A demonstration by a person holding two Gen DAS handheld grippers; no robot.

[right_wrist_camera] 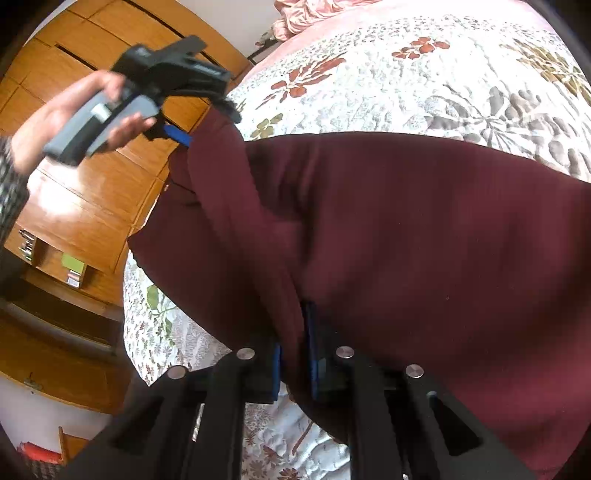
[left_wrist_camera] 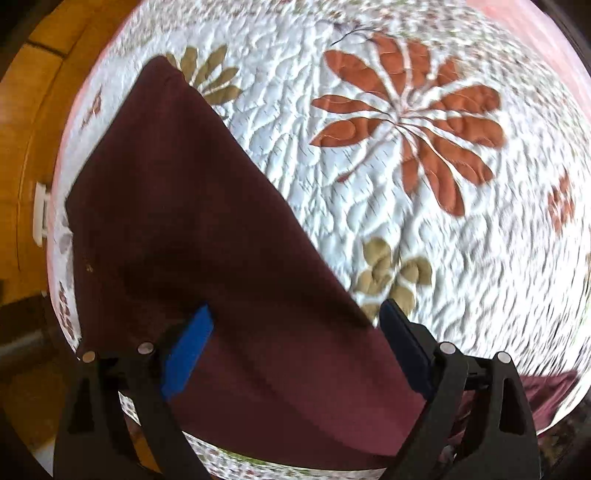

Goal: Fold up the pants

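The dark maroon pants (left_wrist_camera: 192,229) lie as a long band on a floral quilt (left_wrist_camera: 369,192). My left gripper (left_wrist_camera: 295,332) points down over the cloth with its blue pads (left_wrist_camera: 188,354) spread wide; the pants lie under them and are not pinched. In the right wrist view the pants (right_wrist_camera: 424,240) fill the middle. My right gripper (right_wrist_camera: 295,354) is shut on a raised fold of them near the bed's front edge. In that view a hand holds the left gripper (right_wrist_camera: 207,123) over the far end of the pants, its fingers apart.
The quilt (right_wrist_camera: 369,85) covers a bed with pink bedding (right_wrist_camera: 314,14) at its far end. Wooden wardrobe doors (right_wrist_camera: 92,177) and a low shelf with small items (right_wrist_camera: 70,269) stand past the bed's left edge. Wooden floor (left_wrist_camera: 22,155) shows beside the bed.
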